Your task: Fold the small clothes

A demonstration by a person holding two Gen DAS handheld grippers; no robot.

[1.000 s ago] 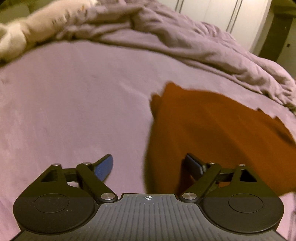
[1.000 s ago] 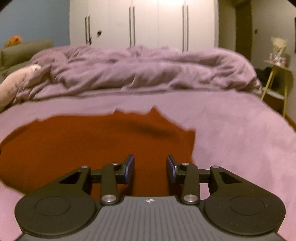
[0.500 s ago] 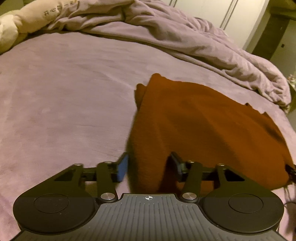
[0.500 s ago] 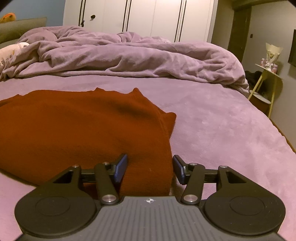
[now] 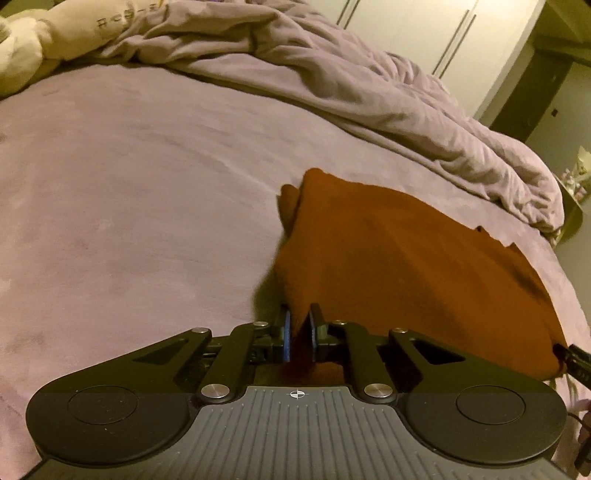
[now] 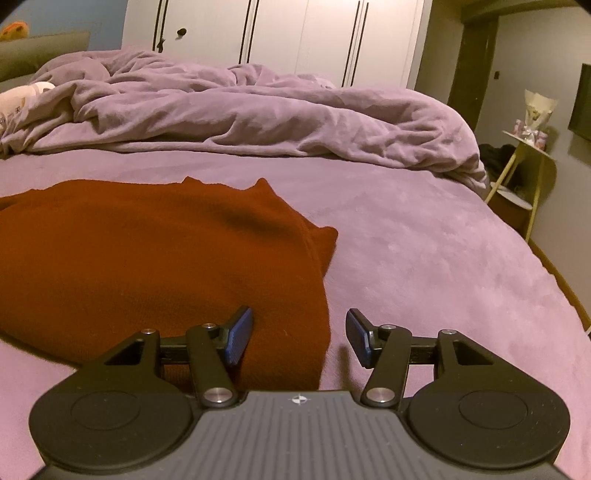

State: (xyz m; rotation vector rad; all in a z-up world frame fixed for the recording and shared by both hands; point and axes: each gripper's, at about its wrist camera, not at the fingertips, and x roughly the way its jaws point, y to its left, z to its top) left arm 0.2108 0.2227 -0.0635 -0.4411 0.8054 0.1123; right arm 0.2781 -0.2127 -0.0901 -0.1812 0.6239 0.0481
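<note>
In the left wrist view, the left gripper (image 5: 299, 334) has its jaws pinched on a raised fold at the near left corner of one rust-brown garment (image 5: 406, 266), the cloth standing up between the blue pads. Only this view shows that grip; at its right edge the tip of the other gripper pokes in beside the garment's near right corner. The right wrist view shows the right gripper (image 6: 299, 338) with jaws apart, straddling the garment's near right edge without pressing it. The garment (image 6: 147, 258) lies spread on the bed (image 6: 424, 258), thick, knit-like and doubled, with small points along its far edge. Beyond it one crumpled lilac duvet (image 6: 258, 114) is heaped. Behind stands a white wardrobe (image 6: 295, 33), and a small side table (image 6: 532, 155) to the right.
</note>
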